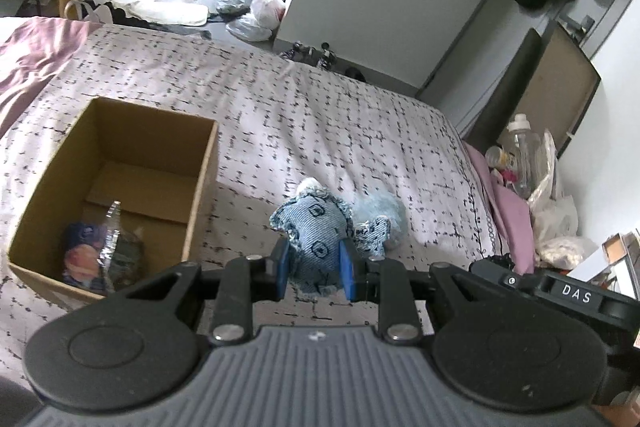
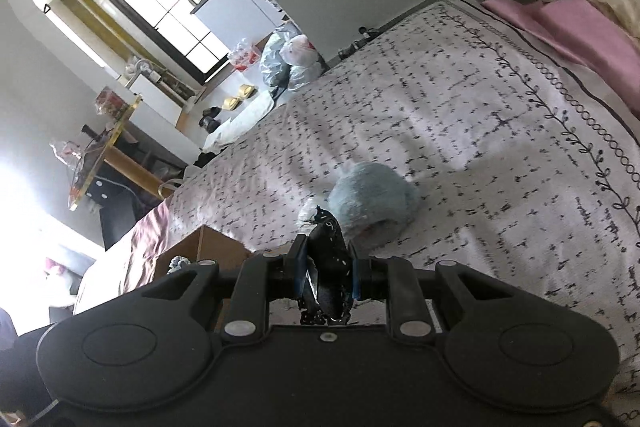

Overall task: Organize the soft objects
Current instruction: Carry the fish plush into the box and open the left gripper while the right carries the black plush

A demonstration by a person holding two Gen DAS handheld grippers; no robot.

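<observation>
My left gripper (image 1: 316, 259) is shut on a blue denim stuffed toy (image 1: 316, 227) and holds it just above the bed, right of the open cardboard box (image 1: 208, 163). The box holds a plastic-wrapped soft item (image 1: 100, 255). A fluffy light-blue soft item (image 1: 384, 215) lies on the bedspread behind the denim toy; it also shows in the right wrist view (image 2: 372, 199). My right gripper (image 2: 326, 267) is shut on a dark, speckled soft item (image 2: 328, 251), held above the bed near the box corner (image 2: 204, 247).
The patterned bedspread (image 1: 320, 107) covers the bed, with a pink blanket (image 1: 28, 59) at the left. Bottles and bags (image 1: 524, 155) crowd the right bedside. Bags, slippers and shoes lie on the floor (image 1: 240, 7) beyond the bed.
</observation>
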